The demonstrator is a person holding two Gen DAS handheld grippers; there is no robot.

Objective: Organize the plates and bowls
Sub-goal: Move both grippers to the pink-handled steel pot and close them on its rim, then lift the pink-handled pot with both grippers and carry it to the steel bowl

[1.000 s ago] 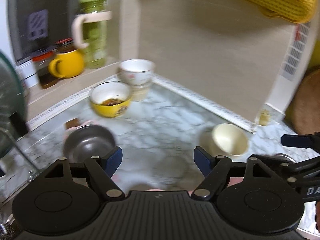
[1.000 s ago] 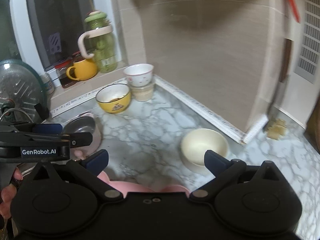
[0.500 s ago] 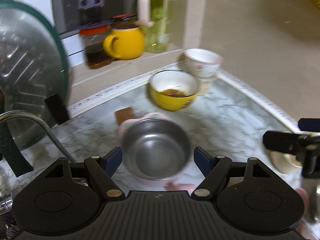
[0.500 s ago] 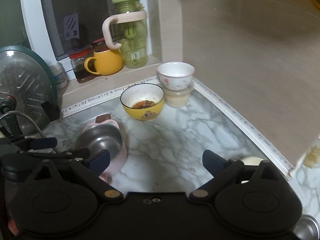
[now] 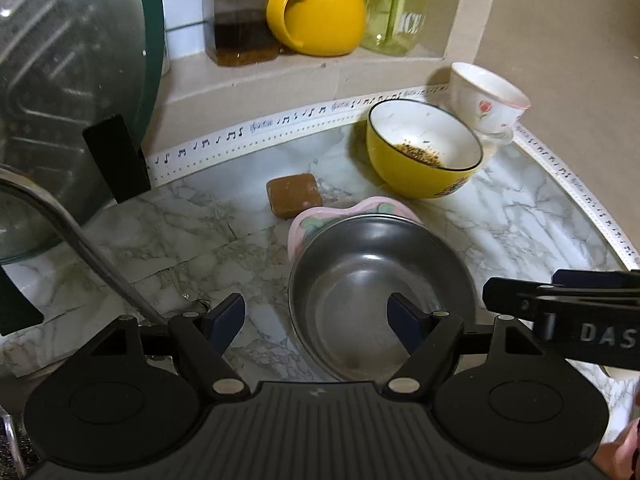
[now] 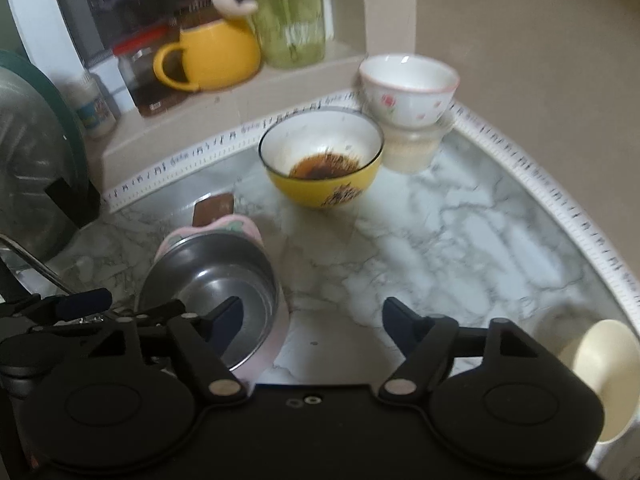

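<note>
Grippers: your left gripper point(image 5: 316, 312) hung open over the steel bowl's point(image 5: 372, 280) rim; your right gripper point(image 6: 312, 316), narrowing, held nothing.
Advice: you needed to seat one finger inside before squeezing.

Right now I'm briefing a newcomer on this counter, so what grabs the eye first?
The steel bowl nested in a pink dish sits nearest, just ahead of the left gripper. Behind it stands a yellow bowl with dark residue inside, and a yellow mug on the ledge beyond.
</note>
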